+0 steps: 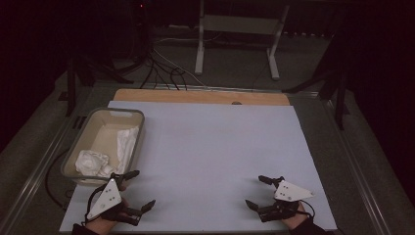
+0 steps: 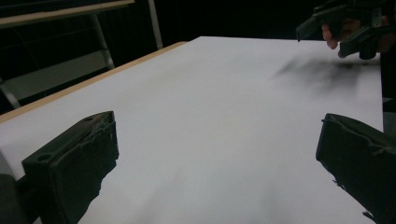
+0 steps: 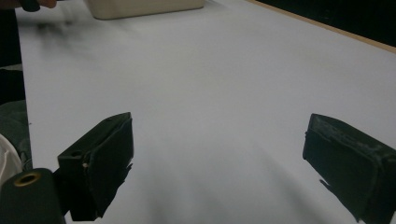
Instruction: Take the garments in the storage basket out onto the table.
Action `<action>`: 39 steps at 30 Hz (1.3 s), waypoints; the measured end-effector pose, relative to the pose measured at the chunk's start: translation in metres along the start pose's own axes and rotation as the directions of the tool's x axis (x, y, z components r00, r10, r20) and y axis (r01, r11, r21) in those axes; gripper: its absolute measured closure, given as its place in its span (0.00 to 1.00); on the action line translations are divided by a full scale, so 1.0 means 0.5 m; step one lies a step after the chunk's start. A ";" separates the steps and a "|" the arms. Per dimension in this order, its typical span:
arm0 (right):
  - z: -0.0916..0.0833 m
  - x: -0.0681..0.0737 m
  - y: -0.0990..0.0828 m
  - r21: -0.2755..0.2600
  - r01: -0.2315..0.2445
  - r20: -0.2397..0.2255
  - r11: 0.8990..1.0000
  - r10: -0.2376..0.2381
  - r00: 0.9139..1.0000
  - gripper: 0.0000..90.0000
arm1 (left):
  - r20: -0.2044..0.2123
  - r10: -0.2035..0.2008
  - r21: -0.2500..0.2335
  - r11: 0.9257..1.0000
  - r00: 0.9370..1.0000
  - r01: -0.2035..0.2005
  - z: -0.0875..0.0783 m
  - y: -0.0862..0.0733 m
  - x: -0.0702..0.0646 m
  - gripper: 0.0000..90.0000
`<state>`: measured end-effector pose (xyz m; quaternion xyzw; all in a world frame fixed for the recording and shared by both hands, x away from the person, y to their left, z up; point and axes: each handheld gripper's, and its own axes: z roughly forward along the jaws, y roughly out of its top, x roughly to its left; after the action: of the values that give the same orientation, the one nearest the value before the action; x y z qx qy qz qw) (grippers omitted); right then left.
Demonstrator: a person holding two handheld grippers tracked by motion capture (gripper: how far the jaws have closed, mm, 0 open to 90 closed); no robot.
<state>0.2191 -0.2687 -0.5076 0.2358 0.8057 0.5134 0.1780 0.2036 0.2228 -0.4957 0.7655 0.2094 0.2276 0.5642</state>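
**On the desk: bin at left, both claws wide apart and empty**

On the white desk (image 1: 210, 156), seen from the high view, the landmark is a beige plastic bin (image 1: 95, 120) at the far-left side. Inside it lie crumpled white cloths (image 1: 93, 162), one bunched at the bin's near end, another draped along its right wall.

Just below the bin's near-right corner sits the left claw (image 1: 138, 191), held by a hand (image 1: 105, 223) w/ a grey three-cornered plate (image 1: 106, 198) on top. Jaws spread wide, nothing btwn them; the upper jaw tip is near the bin's near edge, apart from it as far as can be told. In the left gripper view the two black jaws stand far apart over bare white surface.

Well to the right of the bin, across an open stretch of desk, is the right claw (image 1: 258, 192), also hand-held near the desk's front edge, plate on top. Jaws wide, holding nothing, pointing back toward the bin side. The right gripper view shows both jaws spread over plain white surface, w/ the bin (image 3: 144, 7) far off at top left.

Behind the bin's far end, a strip of bare wood (image 1: 200, 97) runs along the desk's back edge; beyond it, cables (image 1: 164, 68) on the floor.
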 end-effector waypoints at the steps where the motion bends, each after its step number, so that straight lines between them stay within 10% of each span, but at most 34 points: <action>1: 0.000 0.003 0.001 -0.002 0.004 -0.003 1.000 -0.004 1.000 0.10 | 0.002 0.000 -0.001 1.000 1.000 0.000 -0.001 0.000 0.001 0.00; 18: 0.004 0.015 0.005 0.001 0.031 0.004 1.000 -0.031 1.000 0.10 | 0.026 0.014 0.008 1.000 1.000 -0.014 0.002 0.002 -0.004 0.00; 39: 0.004 0.021 0.012 -0.019 0.032 0.013 0.999 -0.031 0.999 0.10 | 0.180 0.018 0.001 1.000 0.983 -0.019 0.008 0.039 -0.007 0.00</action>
<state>0.2126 -0.2592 -0.5036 0.2247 0.8032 0.5166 0.1936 0.2043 0.2123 -0.4785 0.7856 0.1507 0.1622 0.5777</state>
